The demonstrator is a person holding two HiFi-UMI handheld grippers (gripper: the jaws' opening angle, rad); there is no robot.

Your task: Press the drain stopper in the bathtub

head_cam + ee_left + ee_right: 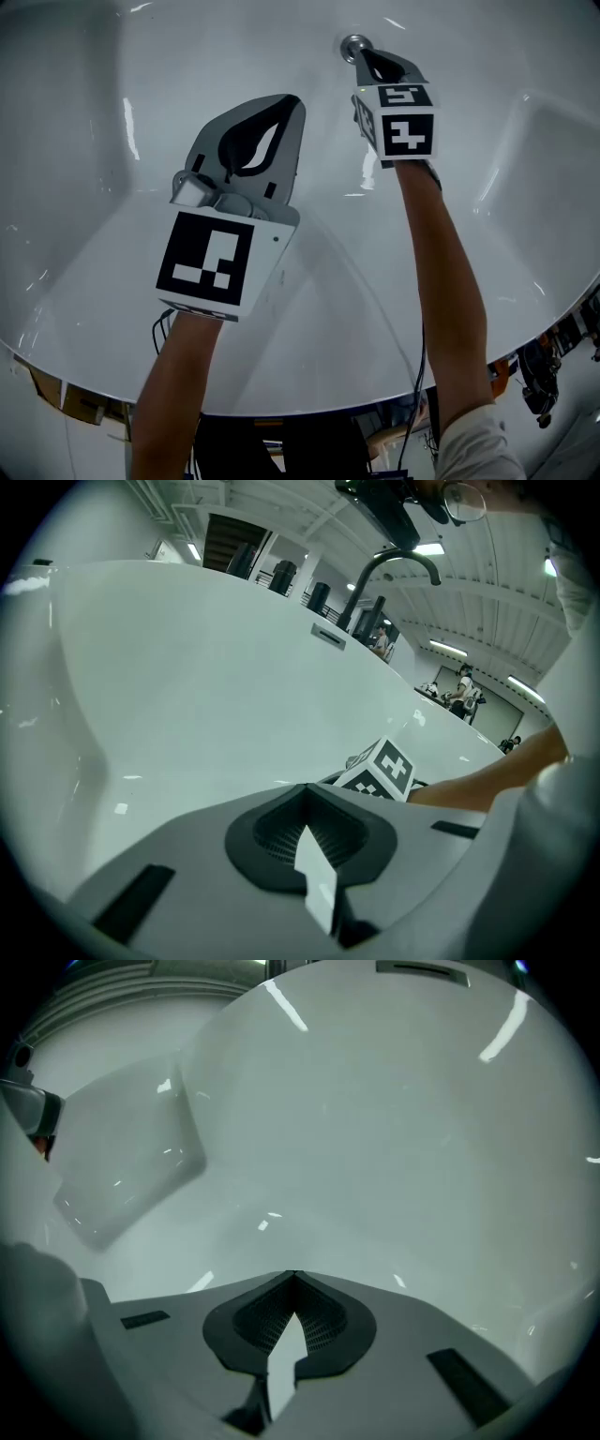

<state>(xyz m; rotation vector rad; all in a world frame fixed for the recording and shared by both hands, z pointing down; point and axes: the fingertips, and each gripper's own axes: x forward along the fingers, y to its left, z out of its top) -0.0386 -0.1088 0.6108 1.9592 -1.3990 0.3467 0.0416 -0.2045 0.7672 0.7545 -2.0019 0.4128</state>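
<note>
- Drain stopper (354, 45), a small chrome disc, sat low on the floor of the white bathtub (103, 122), at its far end.
- Right gripper (366, 58) reached it on an outstretched arm. Its jaws were closed together on nothing, so the joined tip made one blunt point for pushing. It seemed to touch the stopper's near edge, though its own view hid the contact.
- Left gripper (284, 103) hung well short of the stopper, over bare tub wall. Its jaws were likewise pressed together and empty, and it was likely held back because pressing needs only one tool.
</note>
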